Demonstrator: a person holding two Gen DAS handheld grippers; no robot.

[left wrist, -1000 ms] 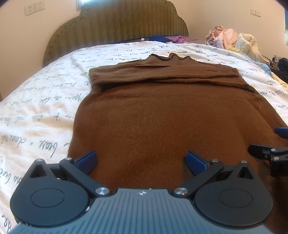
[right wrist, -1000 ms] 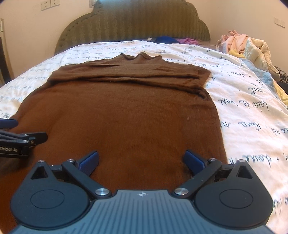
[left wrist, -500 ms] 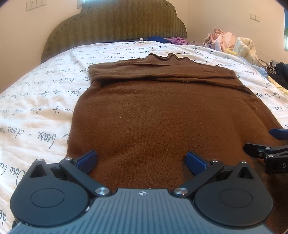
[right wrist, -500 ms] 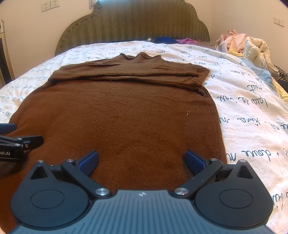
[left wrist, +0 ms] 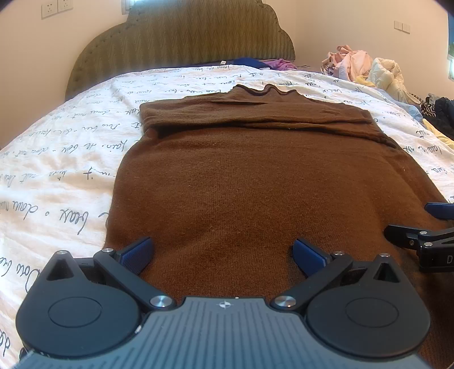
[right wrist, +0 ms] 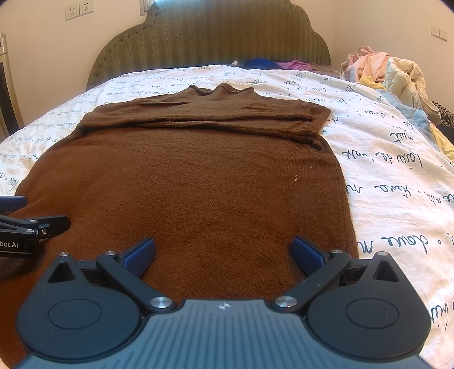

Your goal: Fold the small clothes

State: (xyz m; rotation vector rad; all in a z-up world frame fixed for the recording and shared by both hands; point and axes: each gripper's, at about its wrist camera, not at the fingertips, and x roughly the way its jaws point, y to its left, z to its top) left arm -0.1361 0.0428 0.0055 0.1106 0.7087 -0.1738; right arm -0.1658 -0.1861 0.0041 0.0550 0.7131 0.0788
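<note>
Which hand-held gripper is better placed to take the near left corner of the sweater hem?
Left. The left hand-held gripper is open over the brown sweater with the sweater's left edge just beside its left finger. The right hand-held gripper, also open, sits by the right edge.

A wide bed (left wrist: pixel 71 159) fills the room, its white cover printed with dark handwriting. At twelve o'clock stands a scalloped olive headboard (right wrist: pixel 210 39) against a cream wall (left wrist: pixel 354 25). Sockets (right wrist: pixel 79 9) sit at eleven o'clock; a heap of pale laundry (right wrist: pixel 383 71) lies at two o'clock.
</note>
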